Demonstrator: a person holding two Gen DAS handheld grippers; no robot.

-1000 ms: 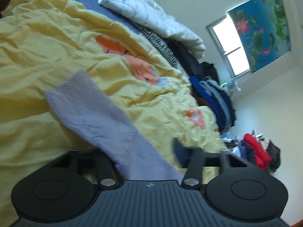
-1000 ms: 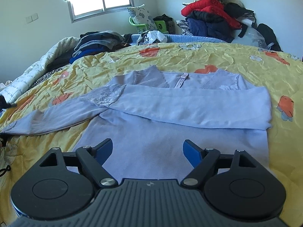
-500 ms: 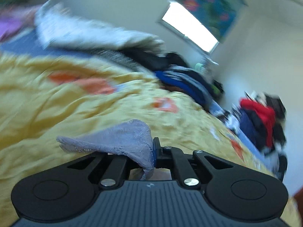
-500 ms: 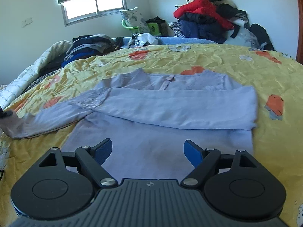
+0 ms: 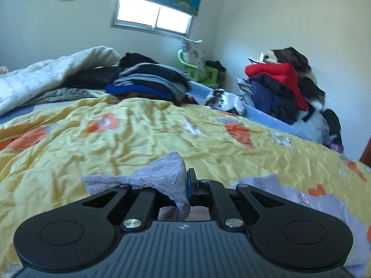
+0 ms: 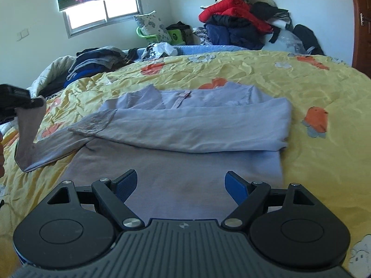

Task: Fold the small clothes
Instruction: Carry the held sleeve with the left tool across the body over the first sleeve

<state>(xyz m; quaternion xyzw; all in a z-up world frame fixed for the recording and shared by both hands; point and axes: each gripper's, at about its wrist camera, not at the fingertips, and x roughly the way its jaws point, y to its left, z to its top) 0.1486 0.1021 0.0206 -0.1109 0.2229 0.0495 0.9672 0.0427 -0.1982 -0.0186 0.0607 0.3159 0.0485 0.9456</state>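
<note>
Left tongs (image 5: pixel 187 186) pinching lace cuff (image 5: pixel 162 176) | right tongs (image 6: pixel 179 184) spread above lilac top (image 6: pixel 185 139) | yellow bedspread (image 6: pixel 313 92)

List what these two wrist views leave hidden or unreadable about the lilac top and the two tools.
- Left wrist view: most of the lilac top is out of sight behind the left tool; only the pinched lace cuff and a blurred patch at lower right show.
- Right wrist view: the top's bottom hem is covered by the right tool.
- Right wrist view: the left tool is cut off by the left edge, so its grip cannot be seen there.
</note>
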